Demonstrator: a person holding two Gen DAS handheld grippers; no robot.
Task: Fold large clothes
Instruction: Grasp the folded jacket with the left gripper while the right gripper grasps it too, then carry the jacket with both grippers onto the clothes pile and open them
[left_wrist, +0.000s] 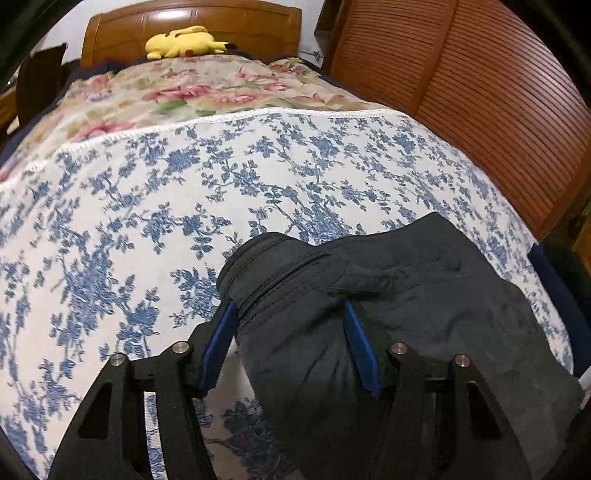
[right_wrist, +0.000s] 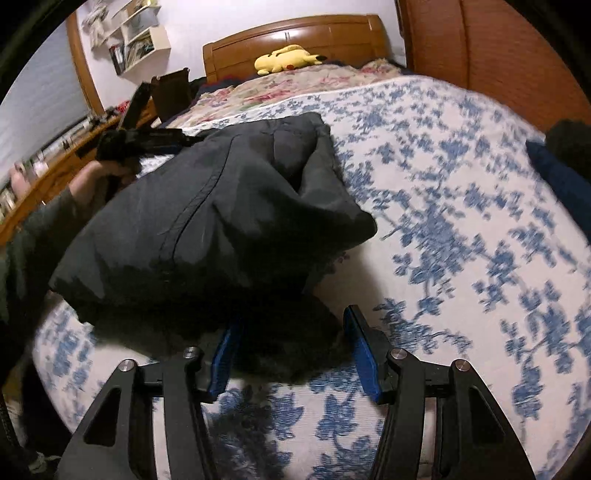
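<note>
A large black garment with a zipper lies bunched on the blue-flowered bedspread. My left gripper is open, its blue pads on either side of the garment's zippered edge, with cloth between the fingers. In the right wrist view the same garment is a rounded heap. My right gripper is open at the heap's near edge, with dark cloth lying between its fingers. The left gripper and the hand holding it show at the heap's far left.
A yellow plush toy lies by the wooden headboard, behind a pink floral blanket. A slatted wooden wardrobe stands along the bed's right side. A desk and wall shelves are at the left.
</note>
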